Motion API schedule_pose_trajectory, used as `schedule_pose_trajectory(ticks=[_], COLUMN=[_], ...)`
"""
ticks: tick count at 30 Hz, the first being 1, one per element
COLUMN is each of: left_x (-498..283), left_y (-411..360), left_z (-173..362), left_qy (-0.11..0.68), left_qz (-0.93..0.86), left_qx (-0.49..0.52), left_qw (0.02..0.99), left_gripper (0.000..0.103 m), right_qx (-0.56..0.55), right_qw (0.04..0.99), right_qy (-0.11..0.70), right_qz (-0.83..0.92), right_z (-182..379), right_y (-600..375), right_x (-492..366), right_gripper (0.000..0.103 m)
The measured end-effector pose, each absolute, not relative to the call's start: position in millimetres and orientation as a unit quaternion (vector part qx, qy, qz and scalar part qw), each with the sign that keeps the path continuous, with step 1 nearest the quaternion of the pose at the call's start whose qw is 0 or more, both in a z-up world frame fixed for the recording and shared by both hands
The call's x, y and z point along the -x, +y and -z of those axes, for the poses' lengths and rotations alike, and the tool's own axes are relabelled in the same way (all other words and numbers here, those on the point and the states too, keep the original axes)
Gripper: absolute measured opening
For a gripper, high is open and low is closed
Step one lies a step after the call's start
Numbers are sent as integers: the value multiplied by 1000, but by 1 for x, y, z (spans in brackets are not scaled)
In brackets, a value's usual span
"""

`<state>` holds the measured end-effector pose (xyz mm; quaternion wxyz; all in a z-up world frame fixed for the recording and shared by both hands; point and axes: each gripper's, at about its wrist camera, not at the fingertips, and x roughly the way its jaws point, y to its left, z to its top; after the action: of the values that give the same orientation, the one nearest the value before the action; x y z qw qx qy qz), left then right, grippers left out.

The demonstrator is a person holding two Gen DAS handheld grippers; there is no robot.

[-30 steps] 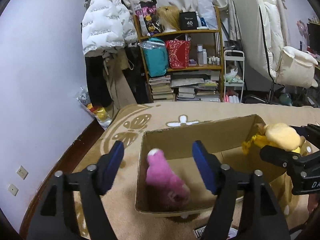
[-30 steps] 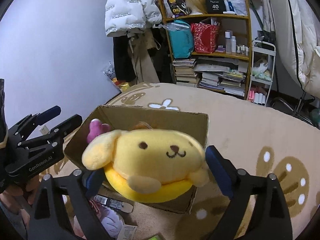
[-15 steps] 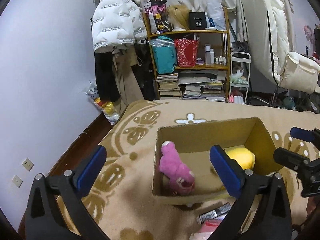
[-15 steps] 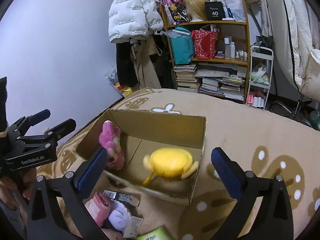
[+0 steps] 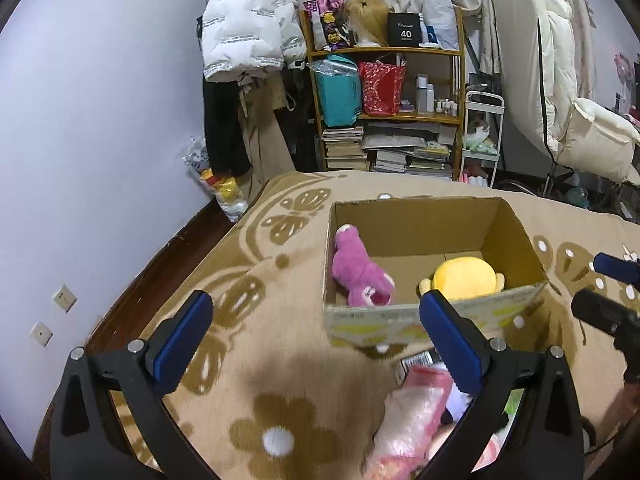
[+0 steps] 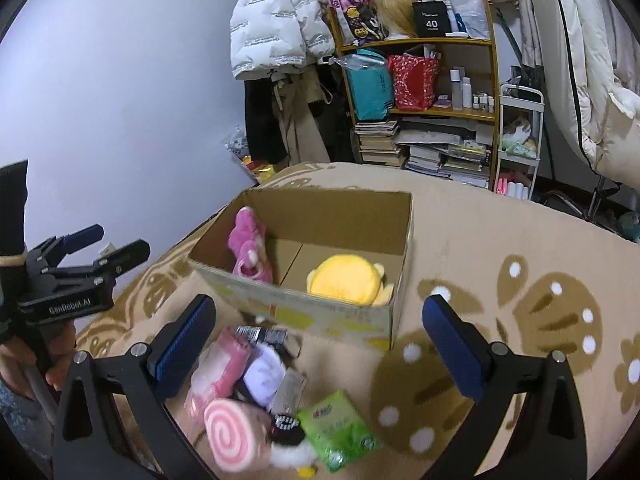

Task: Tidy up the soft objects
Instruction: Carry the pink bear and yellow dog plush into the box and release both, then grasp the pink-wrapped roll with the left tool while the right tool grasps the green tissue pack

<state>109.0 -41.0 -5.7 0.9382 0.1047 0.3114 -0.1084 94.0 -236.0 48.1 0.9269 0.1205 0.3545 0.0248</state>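
An open cardboard box [image 5: 516, 236] [image 6: 404, 248] stands on the tan patterned blanket. Inside lie a pink plush [image 5: 358, 272] [image 6: 248, 246] at the left and a yellow plush [image 5: 466, 278] [image 6: 346, 280] at the right. My left gripper [image 5: 316, 336] is open and empty, in front of the box. My right gripper [image 6: 320, 340] is open and empty, above a pile in front of the box: a pink swirl roll [image 6: 234, 434], a pink packet [image 6: 218, 372] [image 5: 412, 412], a white soft item [image 6: 264, 374] and a green tissue pack [image 6: 338, 428].
The blanket [image 5: 248, 320] [image 6: 520, 300] ends at a dark wooden edge on the left. Behind stand a cluttered bookshelf [image 5: 384, 112] [image 6: 420, 100], hanging coats [image 5: 240, 40] and a white chair [image 5: 560, 100]. The left gripper shows in the right wrist view [image 6: 96, 248].
My right gripper let go of the yellow plush, which dropped into the box. Both grippers pulled back toward me, bringing the pile in front of the box into view.
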Motion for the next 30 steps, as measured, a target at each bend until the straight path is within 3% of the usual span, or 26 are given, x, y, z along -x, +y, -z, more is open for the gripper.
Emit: schedule_pose_trajectory(ticks=[13,30], left_x=[-66,-67], left_y=[-27,-32], left_z=[19,49], left_qy=[348,403], left_qz=[102,127], left_qx=[-104,-89], left_qw=[926,902], left_gripper=[102,102], right_qx=[-108,-107], right_qw=[920,890], right_qy=[375,444], right_qz=[-26,-14], right_z=[-33,15], right_y=[-222,-216], right_x=[-51,-60], right_gripper=[103,103])
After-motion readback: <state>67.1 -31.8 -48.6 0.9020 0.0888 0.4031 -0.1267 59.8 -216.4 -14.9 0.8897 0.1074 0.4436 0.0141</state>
